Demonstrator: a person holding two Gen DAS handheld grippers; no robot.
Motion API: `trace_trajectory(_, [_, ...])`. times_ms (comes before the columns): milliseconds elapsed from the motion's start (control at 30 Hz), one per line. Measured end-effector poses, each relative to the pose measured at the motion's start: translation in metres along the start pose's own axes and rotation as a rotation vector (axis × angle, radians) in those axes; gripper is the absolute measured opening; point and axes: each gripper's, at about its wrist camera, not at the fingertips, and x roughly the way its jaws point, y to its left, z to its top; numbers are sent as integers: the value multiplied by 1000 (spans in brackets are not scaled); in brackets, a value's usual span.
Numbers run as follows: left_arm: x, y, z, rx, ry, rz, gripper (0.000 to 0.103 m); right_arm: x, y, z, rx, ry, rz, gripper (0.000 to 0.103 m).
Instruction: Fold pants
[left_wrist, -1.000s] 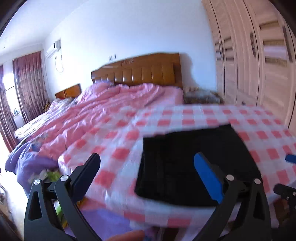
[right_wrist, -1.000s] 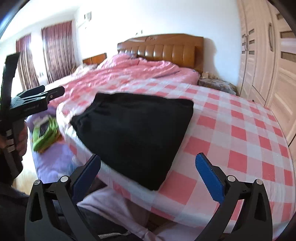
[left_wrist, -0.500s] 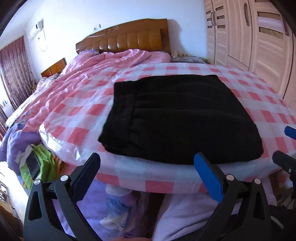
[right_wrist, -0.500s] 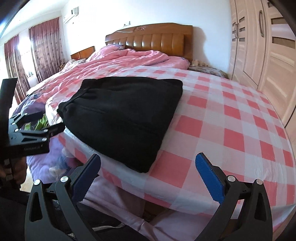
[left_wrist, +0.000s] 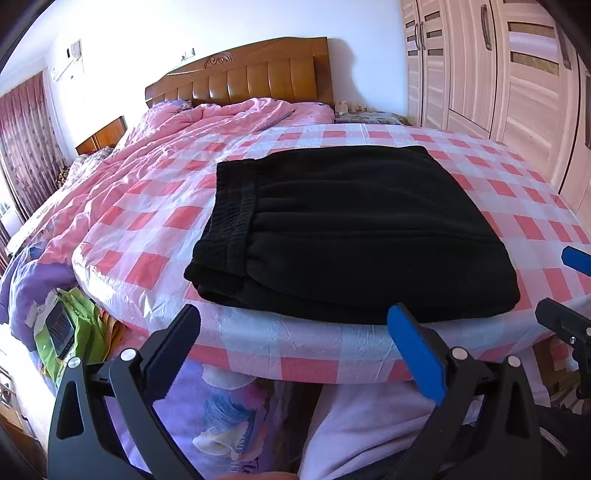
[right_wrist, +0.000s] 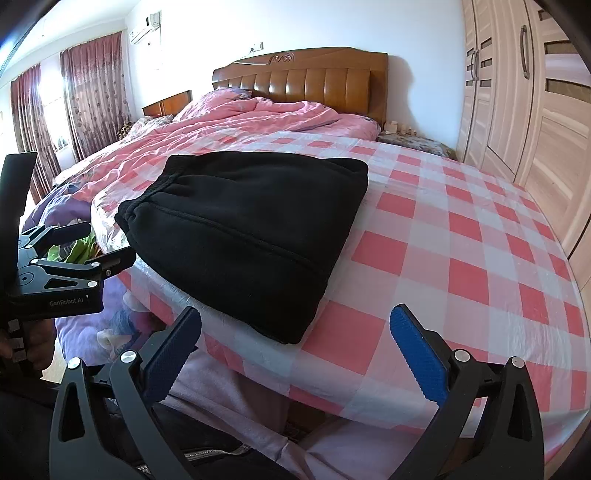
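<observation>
Pants (left_wrist: 347, 229) lie folded into a thick black rectangle on the checked cloth (right_wrist: 461, 240), near its front edge, waistband toward 9 o'clock. You hold both tools back off the edge: the left gripper (left_wrist: 295, 328) and right gripper (right_wrist: 295, 325) have their jaws spread wide and empty, touching nothing. That suggests the fold is finished.

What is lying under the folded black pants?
The black pants rest on a pink-and-white checked cloth, which shows on all sides of them. What the cloth covers beneath the pants cannot be seen. Nothing lies on top of them.
</observation>
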Motion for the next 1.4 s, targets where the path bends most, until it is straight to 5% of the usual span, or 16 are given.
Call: trace_trajectory(1400, [1, 2, 0, -15, 7, -10, 101, -1, 1, -1, 1, 4, 4, 99])
